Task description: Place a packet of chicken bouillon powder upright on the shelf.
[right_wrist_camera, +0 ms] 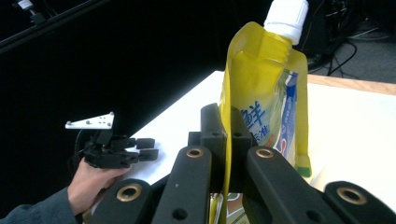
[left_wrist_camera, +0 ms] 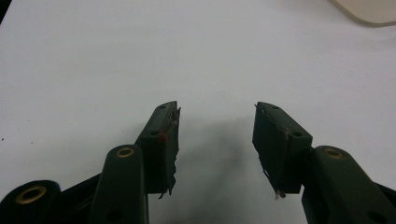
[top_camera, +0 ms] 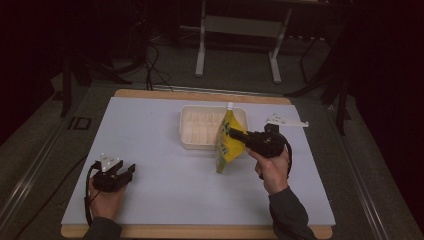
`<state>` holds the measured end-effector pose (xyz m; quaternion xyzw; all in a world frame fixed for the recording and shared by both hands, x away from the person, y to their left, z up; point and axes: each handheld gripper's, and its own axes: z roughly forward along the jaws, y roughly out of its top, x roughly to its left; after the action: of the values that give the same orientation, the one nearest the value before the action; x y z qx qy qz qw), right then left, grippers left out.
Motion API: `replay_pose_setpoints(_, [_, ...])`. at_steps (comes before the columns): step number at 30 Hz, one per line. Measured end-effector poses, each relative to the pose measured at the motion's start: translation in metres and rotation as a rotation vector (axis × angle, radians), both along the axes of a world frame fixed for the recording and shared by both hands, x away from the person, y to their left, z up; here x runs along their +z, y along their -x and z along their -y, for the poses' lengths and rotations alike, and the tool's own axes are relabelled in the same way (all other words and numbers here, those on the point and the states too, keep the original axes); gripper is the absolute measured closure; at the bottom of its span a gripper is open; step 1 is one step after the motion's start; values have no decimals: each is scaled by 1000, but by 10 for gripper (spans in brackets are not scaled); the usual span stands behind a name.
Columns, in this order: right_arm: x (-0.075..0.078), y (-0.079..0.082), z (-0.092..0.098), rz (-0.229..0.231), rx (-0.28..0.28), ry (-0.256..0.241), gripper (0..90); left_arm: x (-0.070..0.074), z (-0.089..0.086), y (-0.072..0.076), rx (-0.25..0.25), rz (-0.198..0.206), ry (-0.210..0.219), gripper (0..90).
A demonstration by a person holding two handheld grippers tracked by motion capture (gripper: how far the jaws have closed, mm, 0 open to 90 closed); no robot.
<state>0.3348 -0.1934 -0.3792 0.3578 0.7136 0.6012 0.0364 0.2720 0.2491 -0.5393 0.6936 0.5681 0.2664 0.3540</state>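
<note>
A yellow spouted pouch [top_camera: 226,141] with a white cap hangs upright above the white mat, in front of the white tray [top_camera: 191,131]. My right gripper [top_camera: 233,133] is shut on the pouch's edge; in the right gripper view the jaws pinch the yellow pouch [right_wrist_camera: 266,93] side seam, cap [right_wrist_camera: 286,17] at top. My left gripper [top_camera: 128,172] rests low at the mat's front left, open and holding nothing. In the left gripper view its pads [left_wrist_camera: 170,142] stand wide apart over bare mat.
The white mat [top_camera: 150,150] lies on a wooden board [top_camera: 200,231]. A white bracket [top_camera: 286,120] lies at the back right of the mat. A table frame [top_camera: 240,30] stands on the floor beyond. The tray's corner [left_wrist_camera: 369,8] shows at upper right in the left gripper view.
</note>
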Motion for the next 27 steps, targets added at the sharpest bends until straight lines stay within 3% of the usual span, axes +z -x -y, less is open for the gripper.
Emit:
replay_pose_setpoints(14, [17, -9, 5, 45, -49, 29, 900, 0, 0, 0, -1, -1, -2, 500])
replay_pose_setpoints(27, [20, -21, 13, 60, -83, 38, 900, 0, 0, 0, 0, -3, -1, 499])
